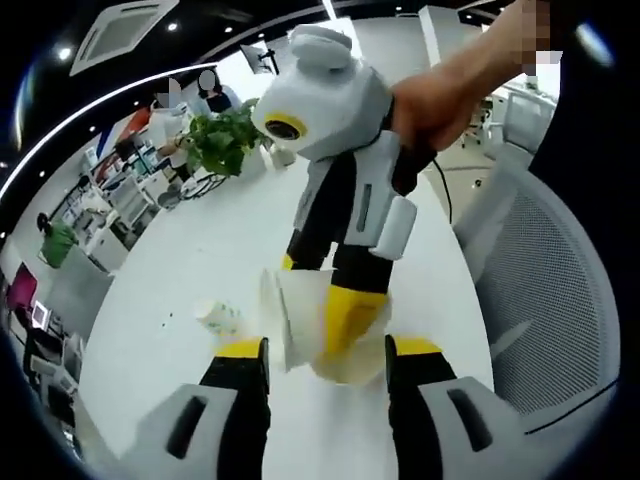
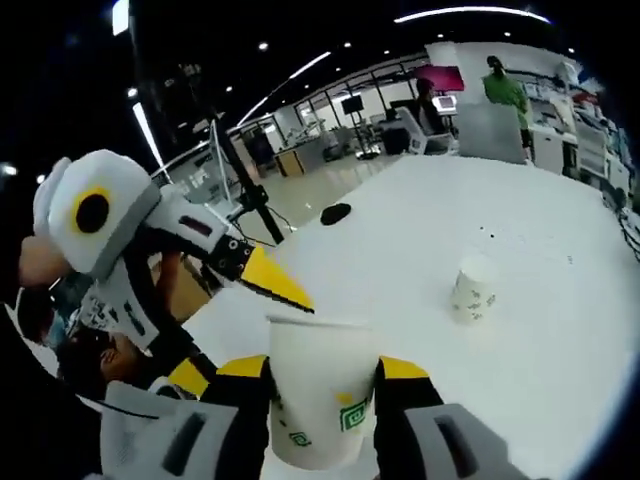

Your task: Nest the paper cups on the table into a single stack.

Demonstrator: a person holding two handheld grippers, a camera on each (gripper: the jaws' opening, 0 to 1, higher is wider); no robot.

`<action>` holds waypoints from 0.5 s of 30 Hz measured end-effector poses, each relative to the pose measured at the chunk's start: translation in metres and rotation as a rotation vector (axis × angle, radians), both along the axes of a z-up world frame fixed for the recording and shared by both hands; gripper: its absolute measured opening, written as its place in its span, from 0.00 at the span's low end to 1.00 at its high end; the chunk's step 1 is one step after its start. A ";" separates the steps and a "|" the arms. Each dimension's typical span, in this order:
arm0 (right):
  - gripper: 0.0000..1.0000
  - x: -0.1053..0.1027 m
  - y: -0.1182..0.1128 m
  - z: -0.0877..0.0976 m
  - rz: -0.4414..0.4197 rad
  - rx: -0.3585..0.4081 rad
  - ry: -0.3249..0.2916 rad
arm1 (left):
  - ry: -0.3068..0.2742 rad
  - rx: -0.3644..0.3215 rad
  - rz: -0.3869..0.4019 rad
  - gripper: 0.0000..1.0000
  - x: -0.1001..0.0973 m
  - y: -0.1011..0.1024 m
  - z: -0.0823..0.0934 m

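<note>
Right gripper view shows the right claw (image 2: 325, 385) clamped on a paper cup (image 2: 318, 385), its two yellow-tipped jaws pressing the cup wall from both sides while the cup mouth points up and away. The left claw (image 2: 285, 290) comes into this view from the left, its yellow tips near the rim of this cup; I cannot tell if they touch it. In the left gripper view the left claw (image 1: 325, 350) has its jaws apart, and between them I see the held cup (image 1: 330, 320) with the right gripper's yellow finger against it. A second cup (image 2: 472, 288) stands alone, well apart from the held one, on the white table (image 2: 560, 200), more toward the middle than the edges. I judge the step in hand is to carry the held cup to this second cup and nest them. To do it well, the hold should stay light so the wall does not collapse, the two cup axes should line up, and the cup should go down straight, because an empty cup tips easily.
</note>
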State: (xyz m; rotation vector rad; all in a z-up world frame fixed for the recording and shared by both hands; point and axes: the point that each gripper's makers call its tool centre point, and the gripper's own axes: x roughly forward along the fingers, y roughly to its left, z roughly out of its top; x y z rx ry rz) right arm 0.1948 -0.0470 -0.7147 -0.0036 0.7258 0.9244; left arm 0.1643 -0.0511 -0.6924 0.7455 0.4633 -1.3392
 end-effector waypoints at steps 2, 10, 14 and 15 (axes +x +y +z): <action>0.39 -0.008 0.004 0.005 0.009 -0.003 -0.007 | 0.007 0.007 -0.001 0.36 -0.001 0.002 -0.002; 0.40 -0.008 0.009 0.001 0.020 -0.008 -0.022 | 0.021 0.019 -0.002 0.23 -0.005 0.006 -0.008; 0.41 -0.008 0.006 0.006 0.032 -0.021 -0.035 | 0.026 0.028 -0.009 0.19 -0.008 0.006 -0.010; 0.41 -0.009 0.006 0.004 0.033 -0.022 -0.035 | 0.029 0.031 -0.012 0.18 -0.008 0.007 -0.010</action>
